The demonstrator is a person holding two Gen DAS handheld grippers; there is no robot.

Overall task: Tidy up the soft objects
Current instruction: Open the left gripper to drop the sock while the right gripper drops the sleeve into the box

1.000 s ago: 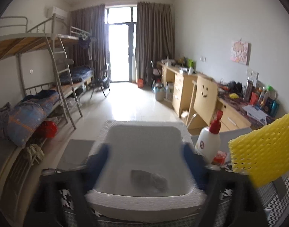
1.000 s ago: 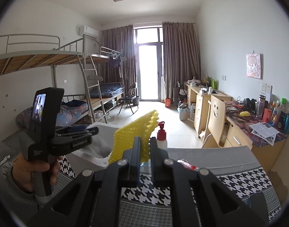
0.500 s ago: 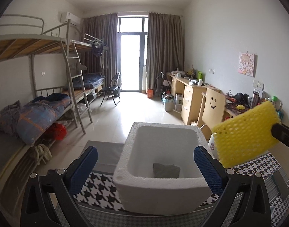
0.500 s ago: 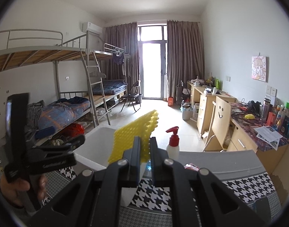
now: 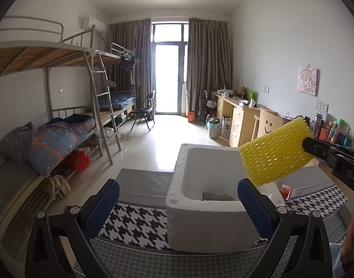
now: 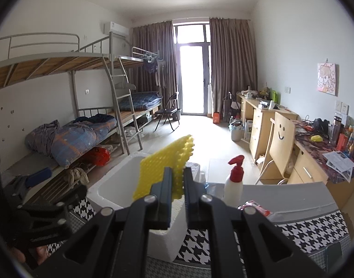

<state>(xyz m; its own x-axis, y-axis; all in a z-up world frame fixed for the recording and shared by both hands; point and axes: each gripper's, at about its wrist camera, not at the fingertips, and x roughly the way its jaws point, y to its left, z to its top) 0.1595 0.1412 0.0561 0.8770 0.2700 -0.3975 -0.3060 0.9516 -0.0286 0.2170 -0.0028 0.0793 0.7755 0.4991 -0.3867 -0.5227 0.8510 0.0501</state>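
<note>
A white foam box [image 5: 207,222] stands on the houndstooth tablecloth [image 5: 135,222], and a grey soft object [image 5: 217,196] lies on its floor. My left gripper [image 5: 177,199] is open wide with blue pads, its fingers on either side of the box's near left part and nothing between them. My right gripper [image 6: 177,173] is shut on a yellow foam net sleeve [image 6: 165,169], held above the box's [image 6: 116,185] right rim. In the left wrist view the yellow sleeve [image 5: 274,153] hangs over the box's right corner.
A white spray bottle with a red pump [image 6: 233,183] and a pink packet [image 6: 255,208] sit on the table behind the box. A wooden chair [image 6: 281,148] and desks line the right wall. Bunk beds [image 5: 61,129] stand on the left.
My left gripper has backed away from the box and stands to its left, its fingers wider apart. The right gripper carried the yellow sleeve leftward over the box.
</note>
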